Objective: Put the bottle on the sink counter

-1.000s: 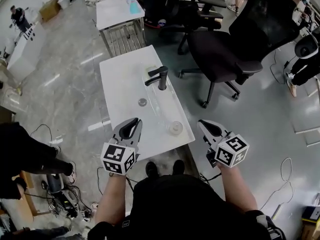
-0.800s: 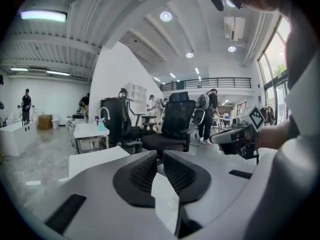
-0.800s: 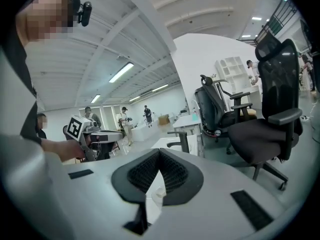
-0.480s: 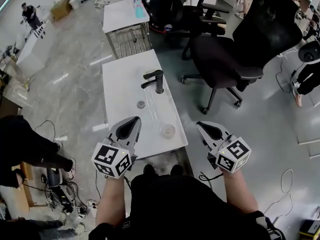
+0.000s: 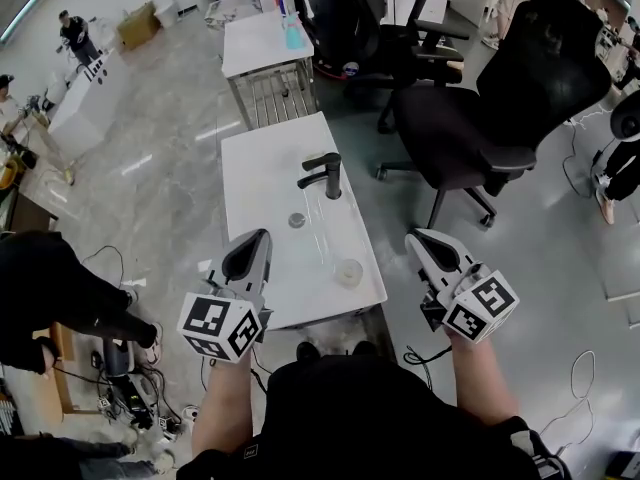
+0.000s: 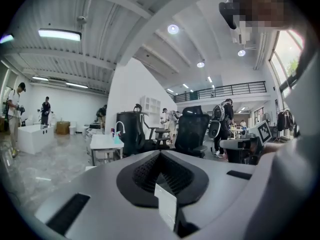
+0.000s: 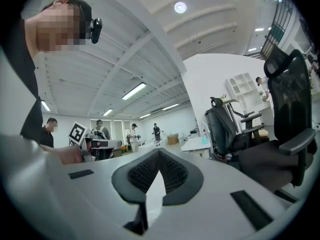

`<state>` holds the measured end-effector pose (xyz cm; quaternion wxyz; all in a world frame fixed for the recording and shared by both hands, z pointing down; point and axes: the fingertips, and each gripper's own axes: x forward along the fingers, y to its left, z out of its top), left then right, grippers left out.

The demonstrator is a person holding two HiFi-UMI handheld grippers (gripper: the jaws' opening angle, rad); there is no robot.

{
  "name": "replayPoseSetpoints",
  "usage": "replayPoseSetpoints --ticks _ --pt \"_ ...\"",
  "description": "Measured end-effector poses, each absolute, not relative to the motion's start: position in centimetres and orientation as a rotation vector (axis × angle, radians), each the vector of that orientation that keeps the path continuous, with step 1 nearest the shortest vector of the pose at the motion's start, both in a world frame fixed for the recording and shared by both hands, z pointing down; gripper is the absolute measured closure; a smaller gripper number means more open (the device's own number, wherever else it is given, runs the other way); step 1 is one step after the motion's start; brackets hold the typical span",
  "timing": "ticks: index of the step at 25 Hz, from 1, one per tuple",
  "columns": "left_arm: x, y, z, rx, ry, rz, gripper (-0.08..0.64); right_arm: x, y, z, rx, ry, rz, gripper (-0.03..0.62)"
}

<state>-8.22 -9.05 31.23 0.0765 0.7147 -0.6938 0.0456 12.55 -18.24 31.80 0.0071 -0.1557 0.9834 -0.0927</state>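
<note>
The white sink counter (image 5: 262, 183) with a black faucet (image 5: 325, 174) and a round drain (image 5: 296, 220) stands in front of me. A small clear bottle (image 5: 348, 272) stands on the counter near its front right corner. My left gripper (image 5: 257, 238) hovers over the counter's front left edge. Its jaws have just been closing and are shut with nothing between them (image 6: 161, 151). My right gripper (image 5: 421, 240) hangs in the air to the right of the counter, apart from the bottle, shut and empty (image 7: 159, 151).
Black office chairs (image 5: 480, 118) stand right of the counter. Behind it is a white table (image 5: 262, 43) with a blue bottle (image 5: 294, 36), over a metal rack. Cables (image 5: 120, 378) lie on the floor at the left, beside a person in black (image 5: 50, 288).
Both grippers have risen toward the camera. The left jaws have closed fully. The bottle has stayed put on the counter.
</note>
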Motion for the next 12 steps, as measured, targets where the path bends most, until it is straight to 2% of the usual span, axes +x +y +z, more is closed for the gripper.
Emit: replayPoseSetpoints --ticks 12 --pt "-11.7 -8.6 31.9 2.125 -2.104 0.198 0.552 8.2 -17.3 31.2 -0.559 3.081 -0.197 0.578"
